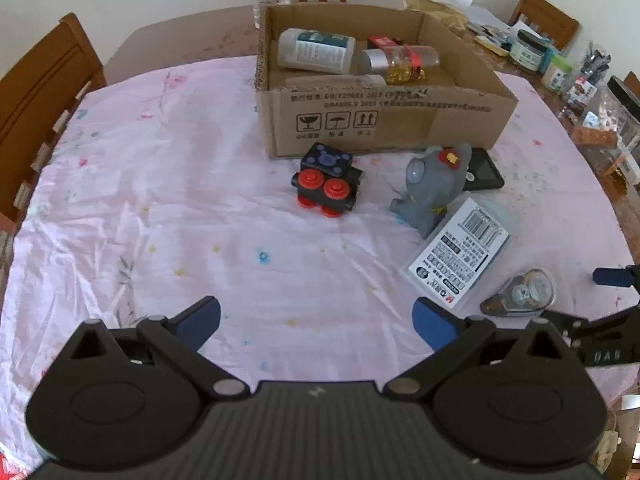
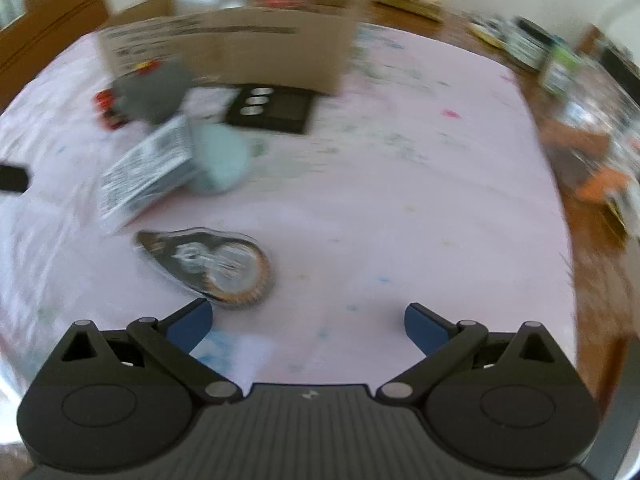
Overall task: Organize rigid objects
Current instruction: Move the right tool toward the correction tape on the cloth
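Observation:
An open cardboard box (image 1: 384, 120) stands at the far middle of the pink cloth and holds a white bottle (image 1: 316, 50) and a clear jar (image 1: 400, 62). In front of it lie a black toy with red wheels (image 1: 326, 184), a grey mouse figure (image 1: 432, 188), a clear labelled case (image 1: 460, 256), a black flat device (image 1: 486, 170) and a correction tape dispenser (image 1: 520, 294). My left gripper (image 1: 316, 320) is open and empty, well short of the toys. My right gripper (image 2: 308, 324) is open and empty, with the tape dispenser (image 2: 208, 266) just ahead of its left finger. The right wrist view is blurred.
Wooden chairs (image 1: 44, 92) stand around the table. Jars and clutter (image 1: 560, 64) crowd the far right edge. The right gripper shows at the right edge of the left wrist view (image 1: 612, 300). The pink cloth (image 1: 160, 200) covers the table.

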Demonstrator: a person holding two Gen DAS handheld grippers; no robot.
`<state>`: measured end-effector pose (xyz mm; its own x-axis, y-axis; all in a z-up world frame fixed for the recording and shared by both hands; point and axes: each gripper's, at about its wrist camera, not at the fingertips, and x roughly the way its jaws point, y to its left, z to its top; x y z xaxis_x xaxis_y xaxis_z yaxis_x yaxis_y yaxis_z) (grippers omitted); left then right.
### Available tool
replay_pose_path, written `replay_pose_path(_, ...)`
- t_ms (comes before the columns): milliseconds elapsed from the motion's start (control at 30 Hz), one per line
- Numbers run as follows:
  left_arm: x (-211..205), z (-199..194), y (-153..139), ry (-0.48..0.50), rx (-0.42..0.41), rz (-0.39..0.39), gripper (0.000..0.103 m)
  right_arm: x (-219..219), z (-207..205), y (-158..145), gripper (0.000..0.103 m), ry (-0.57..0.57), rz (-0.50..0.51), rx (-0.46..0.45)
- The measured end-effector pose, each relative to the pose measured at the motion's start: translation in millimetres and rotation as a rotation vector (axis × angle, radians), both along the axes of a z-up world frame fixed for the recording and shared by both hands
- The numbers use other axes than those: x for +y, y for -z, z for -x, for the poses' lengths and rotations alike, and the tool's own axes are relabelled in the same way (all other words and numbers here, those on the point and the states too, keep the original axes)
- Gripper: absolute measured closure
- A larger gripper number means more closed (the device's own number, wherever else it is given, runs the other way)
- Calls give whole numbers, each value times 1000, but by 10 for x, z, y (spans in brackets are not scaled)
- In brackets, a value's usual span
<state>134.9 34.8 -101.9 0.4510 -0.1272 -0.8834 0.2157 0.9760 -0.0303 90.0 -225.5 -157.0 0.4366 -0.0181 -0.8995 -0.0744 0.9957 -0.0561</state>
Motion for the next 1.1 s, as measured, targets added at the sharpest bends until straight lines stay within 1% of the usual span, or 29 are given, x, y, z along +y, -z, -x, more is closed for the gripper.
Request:
replay_pose_path(67, 5, -28, 2, 9, -1, 3, 1, -7, 25, -5, 0, 22, 13, 2)
replay_pose_path(100, 9, -40, 0, 14, -1, 6, 1, 10, 45, -6, 0, 15, 13, 1)
replay_pose_path(233, 22, -83, -2, 36, -2, 16, 1, 255, 109, -27, 0, -74, -38, -8)
replay_pose_path(300, 31, -100, 7, 42, 1, 17, 1, 402, 80, 4, 0, -100, -43, -8)
replay_pose_path(333, 35, -106, 14, 45, 3, 19, 1, 466, 60, 27, 0, -104, -44, -3)
replay_pose_path(433, 46, -123, 45, 52, 12, 22, 1, 590, 36, 46, 0, -95, -35, -27)
replay_pose_path(600, 57, -209, 89, 55, 21, 36, 1, 682, -67, 54, 0, -88, -34, -45)
replay_pose_path(800, 8, -483, 95, 57, -49, 25, 1, 691, -157, 70, 0, -104, -38, -62)
replay_pose_path(900, -24, -659, 180, 69, -85, 14, 1, 682, -161, 69, 0, -105, -38, -63)
replay_pose_path(967, -51, -747, 262, 77, -102, -11, 1, 680, -157, 69, 0, -106, -38, -65)
replay_pose_path(1033, -78, -826, 356, 87, -106, -37, 1, 680, -155, 66, 0, -104, -39, -66)
replay_pose_path(1100, -79, -880, 424, 95, -98, -38, 1, 680, -154, 67, 0, -102, -39, -67)
